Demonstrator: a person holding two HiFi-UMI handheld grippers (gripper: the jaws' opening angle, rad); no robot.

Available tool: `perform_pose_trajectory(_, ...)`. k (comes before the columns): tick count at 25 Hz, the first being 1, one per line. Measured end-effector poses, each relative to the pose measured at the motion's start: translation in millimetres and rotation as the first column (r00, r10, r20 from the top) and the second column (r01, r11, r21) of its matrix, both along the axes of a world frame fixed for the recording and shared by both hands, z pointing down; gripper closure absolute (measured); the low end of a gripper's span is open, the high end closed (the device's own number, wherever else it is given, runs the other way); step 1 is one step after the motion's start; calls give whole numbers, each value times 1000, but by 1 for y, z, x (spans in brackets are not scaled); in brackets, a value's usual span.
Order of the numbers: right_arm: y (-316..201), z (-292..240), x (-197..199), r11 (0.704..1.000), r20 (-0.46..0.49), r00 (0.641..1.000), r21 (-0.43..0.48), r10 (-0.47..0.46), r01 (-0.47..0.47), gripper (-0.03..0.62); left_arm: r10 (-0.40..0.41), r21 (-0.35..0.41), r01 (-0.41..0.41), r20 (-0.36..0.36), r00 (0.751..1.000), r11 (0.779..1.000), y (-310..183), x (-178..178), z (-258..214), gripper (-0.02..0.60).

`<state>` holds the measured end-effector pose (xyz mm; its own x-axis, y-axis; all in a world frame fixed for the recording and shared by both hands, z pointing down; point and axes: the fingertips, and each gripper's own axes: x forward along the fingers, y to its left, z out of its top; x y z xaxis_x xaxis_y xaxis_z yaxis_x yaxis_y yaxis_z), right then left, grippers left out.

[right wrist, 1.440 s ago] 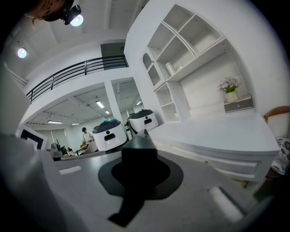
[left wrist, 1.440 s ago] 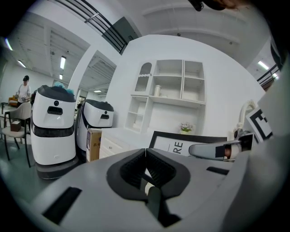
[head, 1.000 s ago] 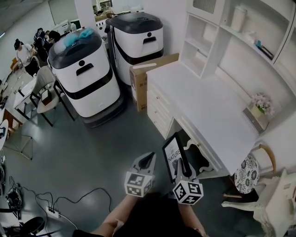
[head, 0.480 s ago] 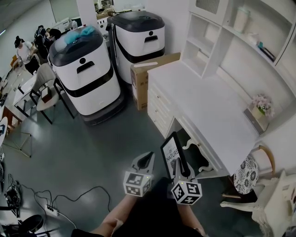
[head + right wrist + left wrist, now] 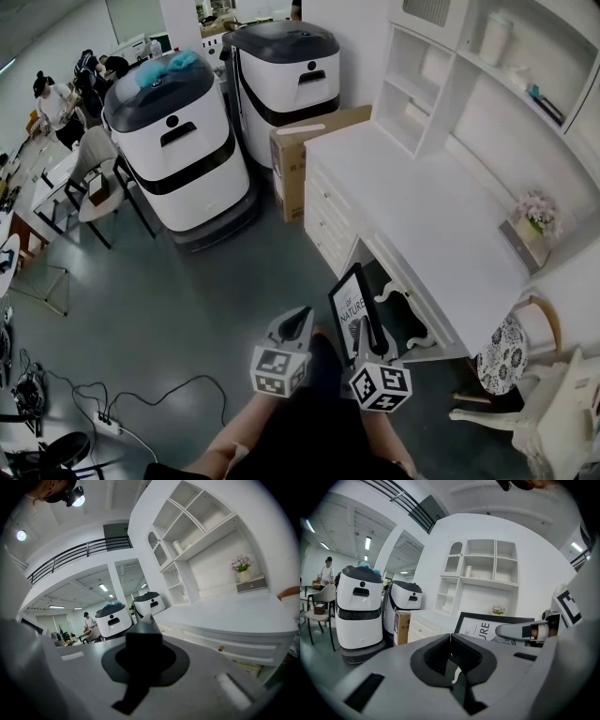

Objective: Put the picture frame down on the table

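- White desk (image 5: 422, 216) with shelf hutch: at right.
- Two white, black-topped machines (image 5: 178, 141): on the floor left of the desk, cardboard box (image 5: 295, 159) against the desk's end.
- Picture frame (image 5: 351, 302): upright in the air before the desk's front edge, not on its top.
- Right gripper (image 5: 366, 330): clamped on the frame, seemingly at its lower edge.
- Left gripper (image 5: 301, 317): jaws pressed together on nothing, just left of the frame.

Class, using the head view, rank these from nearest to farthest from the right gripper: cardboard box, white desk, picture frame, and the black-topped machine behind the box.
1. picture frame, gripped in the jaws of the right gripper.
2. white desk, just ahead and to the right.
3. cardboard box, at the desk's far left end.
4. black-topped machine, behind the box.
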<state>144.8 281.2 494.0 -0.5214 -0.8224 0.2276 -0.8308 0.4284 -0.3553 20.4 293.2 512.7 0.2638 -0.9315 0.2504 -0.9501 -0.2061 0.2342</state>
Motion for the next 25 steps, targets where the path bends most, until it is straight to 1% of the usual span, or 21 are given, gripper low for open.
perform_pose_trajectory(11,-23,2,-18,1000,-6,1000,-16,-20,20,580,-29,1,29,3,1000,1000,-25,-20,2,569)
perform_pose_trajectory(14,-34,0,-24,1000,-9,1000,-13,-27,27,580,-36,-1,36,8,999,999,-35,-26,3,569)
perform_pose_trajectory(19,-54,-2,-32,999,-20,999,-9,-42,41,580,-51,-2,51,-5,999,999,-54,-35,1,569)
perform_pose_trajectory(25,-82,1,-39,998,-26,998,-19,-59,59,580,-66,4,66,-6,998,998,-79,-42,2,569)
